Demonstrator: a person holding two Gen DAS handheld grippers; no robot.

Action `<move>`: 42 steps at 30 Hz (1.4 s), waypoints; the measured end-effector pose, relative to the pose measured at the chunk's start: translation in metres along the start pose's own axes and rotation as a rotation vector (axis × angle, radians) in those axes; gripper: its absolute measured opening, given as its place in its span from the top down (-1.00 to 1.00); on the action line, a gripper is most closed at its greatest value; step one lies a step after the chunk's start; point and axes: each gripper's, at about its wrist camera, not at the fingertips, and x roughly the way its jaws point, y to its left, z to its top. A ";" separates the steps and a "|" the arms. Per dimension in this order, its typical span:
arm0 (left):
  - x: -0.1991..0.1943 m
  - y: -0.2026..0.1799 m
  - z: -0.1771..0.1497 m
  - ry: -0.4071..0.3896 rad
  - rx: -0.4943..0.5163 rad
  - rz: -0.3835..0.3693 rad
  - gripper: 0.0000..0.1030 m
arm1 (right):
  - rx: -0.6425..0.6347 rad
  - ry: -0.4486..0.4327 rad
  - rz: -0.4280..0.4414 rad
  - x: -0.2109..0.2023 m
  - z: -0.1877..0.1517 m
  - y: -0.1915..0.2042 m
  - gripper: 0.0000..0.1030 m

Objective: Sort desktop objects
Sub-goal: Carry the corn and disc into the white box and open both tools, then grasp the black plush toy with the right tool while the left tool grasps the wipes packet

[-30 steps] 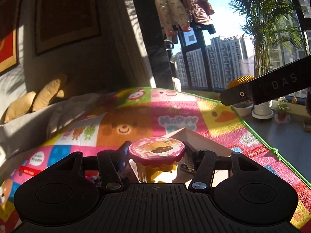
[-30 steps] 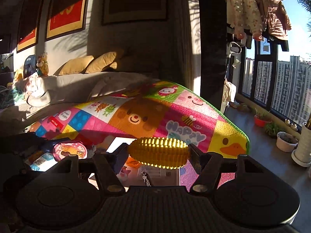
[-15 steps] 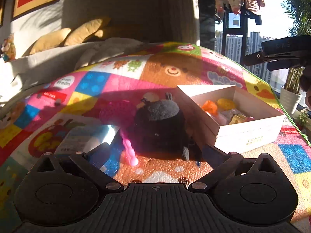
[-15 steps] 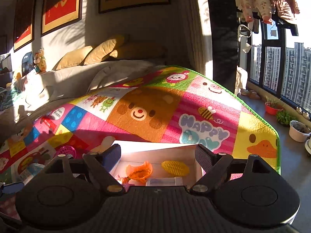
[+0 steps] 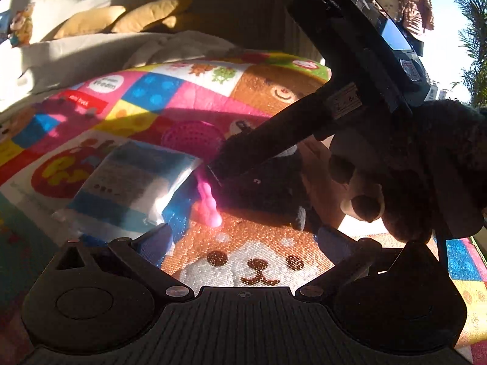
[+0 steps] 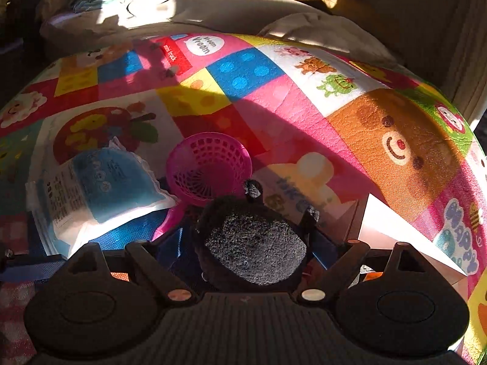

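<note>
Left wrist view: the left gripper has its 2 fingers spread wide over the play mat, nothing between them. At 12 o'clock beyond the tips lies the dark plush toy, with the right gripper reaching onto it from 2 o'clock. A pink bunny figure stands at 11 o'clock, a blue packet at 10.

Right wrist view: the plush toy sits squarely between the 2 spread fingers, apparently not yet pinched. A pink basket lies at 12 o'clock, a white box at 3.
</note>
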 end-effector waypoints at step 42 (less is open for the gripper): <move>0.017 0.021 0.049 0.013 0.285 0.266 -1.00 | 0.763 -0.219 0.098 -0.170 -0.233 -0.056 -1.00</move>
